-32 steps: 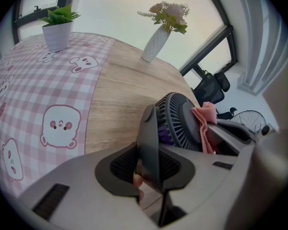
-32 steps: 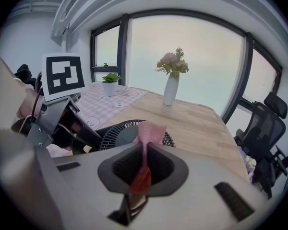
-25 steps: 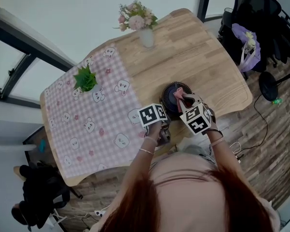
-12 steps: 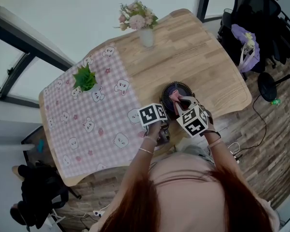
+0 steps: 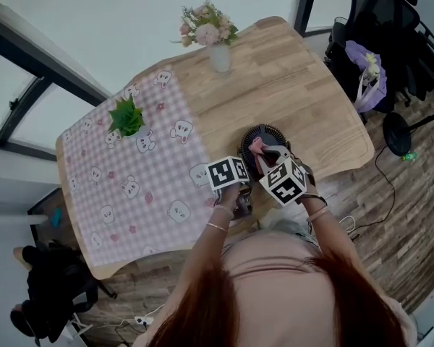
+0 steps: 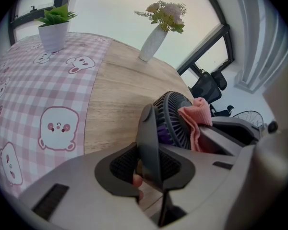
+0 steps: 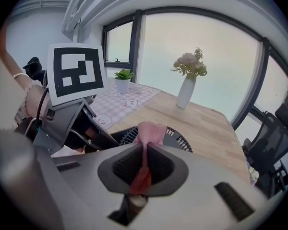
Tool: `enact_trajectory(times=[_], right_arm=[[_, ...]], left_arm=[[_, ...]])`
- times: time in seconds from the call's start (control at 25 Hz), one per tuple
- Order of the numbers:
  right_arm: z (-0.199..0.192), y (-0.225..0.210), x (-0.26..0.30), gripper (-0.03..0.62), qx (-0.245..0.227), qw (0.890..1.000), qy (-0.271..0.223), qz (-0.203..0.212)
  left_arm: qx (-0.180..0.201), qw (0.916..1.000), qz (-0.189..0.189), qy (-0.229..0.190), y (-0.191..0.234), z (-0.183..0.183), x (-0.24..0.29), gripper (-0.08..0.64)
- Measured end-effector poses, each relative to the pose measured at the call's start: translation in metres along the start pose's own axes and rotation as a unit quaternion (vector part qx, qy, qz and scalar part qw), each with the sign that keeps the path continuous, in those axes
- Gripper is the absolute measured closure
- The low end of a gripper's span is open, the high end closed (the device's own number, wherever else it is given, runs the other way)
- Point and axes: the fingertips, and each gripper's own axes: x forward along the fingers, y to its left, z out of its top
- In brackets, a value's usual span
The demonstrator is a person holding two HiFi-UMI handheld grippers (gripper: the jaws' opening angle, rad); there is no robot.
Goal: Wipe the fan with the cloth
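A small dark round fan (image 5: 263,144) stands near the front edge of the wooden table (image 5: 296,85). My left gripper (image 6: 149,169) is shut on the fan's stand (image 6: 149,145), holding it. My right gripper (image 7: 143,169) is shut on a pink cloth (image 7: 149,134), which lies against the fan's grille (image 7: 178,139). In the head view the cloth (image 5: 258,147) sits on the grille's left part, with the right gripper (image 5: 275,159) just in front of it and the left gripper (image 5: 240,194) at the fan's near left. The left gripper view shows the cloth (image 6: 196,121) pressed on the grille (image 6: 177,119).
A pink checked tablecloth (image 5: 130,186) with bear prints covers the table's left half. A small potted plant (image 5: 127,118) stands on it. A white vase of flowers (image 5: 215,42) is at the far edge. A black office chair (image 5: 390,42) stands to the right.
My right gripper has slid the cloth leftward across the fan's grille. The left gripper has stayed on the stand.
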Motion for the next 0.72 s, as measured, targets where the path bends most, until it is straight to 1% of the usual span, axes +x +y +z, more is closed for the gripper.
enact_trajectory(times=[0.36, 0.72], right_arm=[[0.009, 0.000, 0.009, 0.569, -0.018, 1.000, 0.013, 0.009], [0.016, -0.002, 0.013, 0.569, -0.025, 1.000, 0.012, 0.011]], left_arm=[[0.001, 1.0000, -0.004, -0.001, 0.000, 0.002, 0.000, 0.472], [0.000, 1.0000, -0.006, -0.001, -0.001, 0.001, -0.001, 0.472]])
